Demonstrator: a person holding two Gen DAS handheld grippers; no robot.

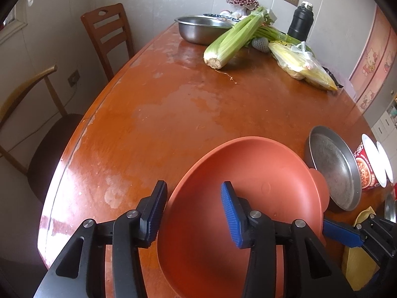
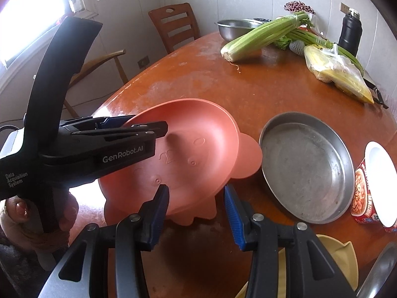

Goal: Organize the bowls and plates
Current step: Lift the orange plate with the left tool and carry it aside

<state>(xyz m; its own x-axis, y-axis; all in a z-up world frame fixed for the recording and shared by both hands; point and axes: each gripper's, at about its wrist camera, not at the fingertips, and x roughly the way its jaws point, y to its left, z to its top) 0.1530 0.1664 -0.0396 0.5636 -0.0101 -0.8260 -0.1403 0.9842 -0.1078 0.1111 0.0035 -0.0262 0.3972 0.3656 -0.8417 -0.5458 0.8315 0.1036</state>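
Left claw [image 2: 158,128] astride pink plate [image 2: 188,136], hand [image 2: 37,213]

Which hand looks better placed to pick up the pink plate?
Left, probably: the left tongs already straddle the rim of the pink plate. The right tongs sit at its near edge, their grip unclear.

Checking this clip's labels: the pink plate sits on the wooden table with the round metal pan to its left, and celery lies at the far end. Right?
Not quite. In the right wrist view the metal pan lies to the right of the pink plate, not its left. The celery does lie at the table's far end.
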